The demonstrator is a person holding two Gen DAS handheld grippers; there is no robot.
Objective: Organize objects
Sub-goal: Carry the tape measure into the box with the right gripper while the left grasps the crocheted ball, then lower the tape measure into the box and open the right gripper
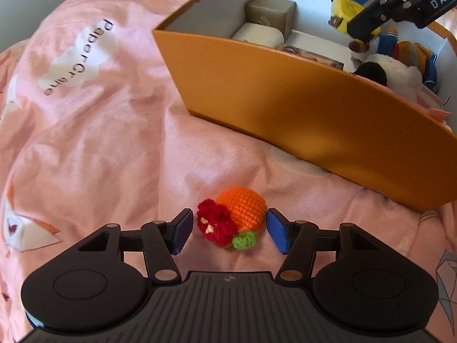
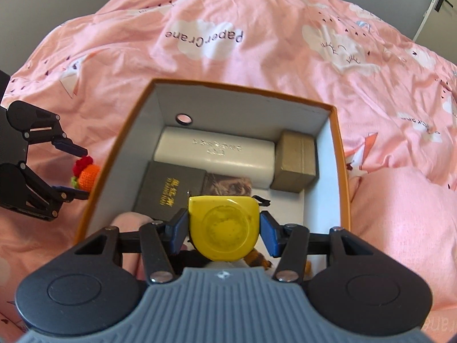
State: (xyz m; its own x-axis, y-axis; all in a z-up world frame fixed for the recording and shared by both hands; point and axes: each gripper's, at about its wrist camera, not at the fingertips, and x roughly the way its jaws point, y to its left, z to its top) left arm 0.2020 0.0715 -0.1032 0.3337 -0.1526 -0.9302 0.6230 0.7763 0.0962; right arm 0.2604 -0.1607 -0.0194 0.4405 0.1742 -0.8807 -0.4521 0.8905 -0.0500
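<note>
A crocheted orange fruit [image 1: 242, 210] with a red flower and a green leaf lies on the pink bedding, close to the orange box [image 1: 285, 108]. My left gripper [image 1: 228, 228] points down over it and is open, with the toy between its blue pads. In the right wrist view, that left gripper [image 2: 74, 171] brackets the toy [image 2: 87, 171] just left of the box wall. My right gripper [image 2: 224, 228] is shut on a yellow tape measure [image 2: 225, 225] and hovers over the near part of the box [image 2: 341, 154]. The left wrist view shows the tape measure [image 1: 347, 8] above plush toys.
Inside the box lie a long white case [image 2: 214, 154], a tan cube box [image 2: 295, 161], a black box with gold lettering [image 2: 168, 191], a picture card [image 2: 228, 185] and plush toys [image 1: 394, 68]. Rumpled pink bedding [image 1: 85, 128] surrounds the box.
</note>
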